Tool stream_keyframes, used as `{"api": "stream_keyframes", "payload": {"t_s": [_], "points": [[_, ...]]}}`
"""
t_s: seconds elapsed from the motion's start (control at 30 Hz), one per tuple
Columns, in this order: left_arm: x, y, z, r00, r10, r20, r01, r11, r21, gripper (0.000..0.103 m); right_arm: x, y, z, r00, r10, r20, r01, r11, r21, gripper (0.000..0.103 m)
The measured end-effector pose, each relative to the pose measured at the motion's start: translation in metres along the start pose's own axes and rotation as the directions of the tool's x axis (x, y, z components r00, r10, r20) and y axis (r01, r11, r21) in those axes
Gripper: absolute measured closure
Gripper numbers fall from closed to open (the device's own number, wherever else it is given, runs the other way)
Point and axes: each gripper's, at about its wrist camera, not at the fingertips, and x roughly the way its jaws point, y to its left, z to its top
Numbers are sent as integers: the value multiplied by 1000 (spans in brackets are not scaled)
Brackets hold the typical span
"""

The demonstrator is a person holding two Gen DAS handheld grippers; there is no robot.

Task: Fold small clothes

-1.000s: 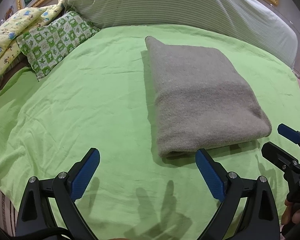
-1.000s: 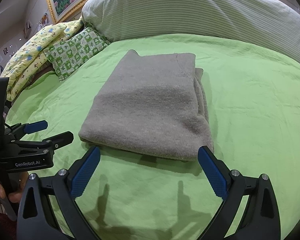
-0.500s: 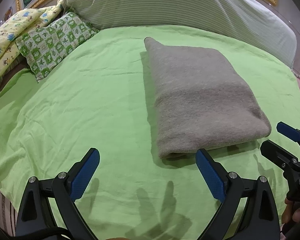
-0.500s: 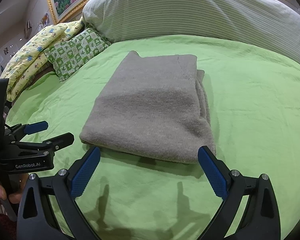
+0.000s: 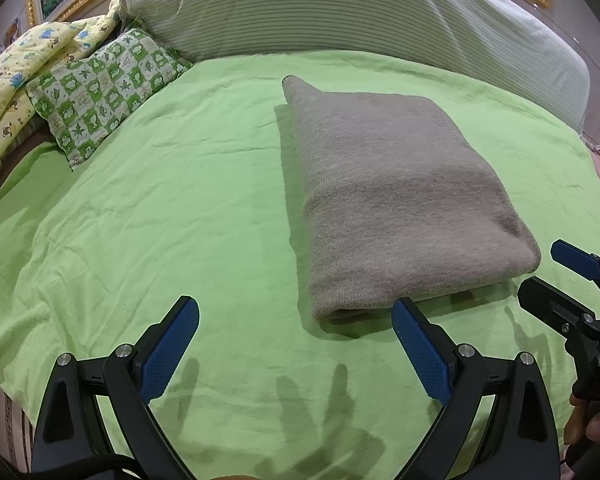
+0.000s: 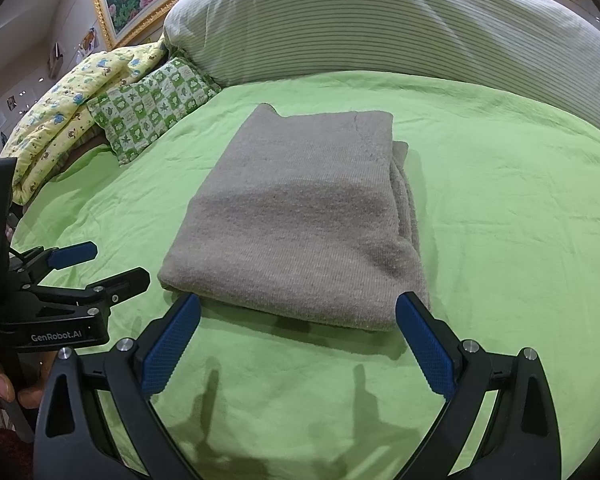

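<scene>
A grey knitted garment (image 5: 396, 200) lies folded into a neat rectangle on the green bedsheet (image 5: 160, 208); it also shows in the right wrist view (image 6: 300, 216). My left gripper (image 5: 296, 324) is open and empty, just short of the garment's near left corner. My right gripper (image 6: 298, 320) is open and empty, its jaws spread in front of the garment's near edge without touching it. The right gripper shows in the left wrist view (image 5: 556, 276), the left gripper in the right wrist view (image 6: 100, 264).
A large striped pillow (image 5: 340, 12) lies along the back of the bed. A green patterned cushion (image 5: 104, 88) and a yellow printed quilt (image 5: 16, 80) lie at the back left. A gold picture frame (image 6: 140, 8) hangs behind.
Both grippers have crept slightly closer to the garment's near edge. The garment has not moved and both grippers have stayed open.
</scene>
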Motion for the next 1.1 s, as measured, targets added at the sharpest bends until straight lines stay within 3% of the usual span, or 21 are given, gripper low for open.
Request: {"api": "stream_keyframes", "payload": {"t_s": [1.1], "points": [[3, 5, 7, 1000, -2, 0, 2, 1000, 3, 5, 1, 4, 5, 1000, 1, 20, -2, 1000, 3, 5]]}}
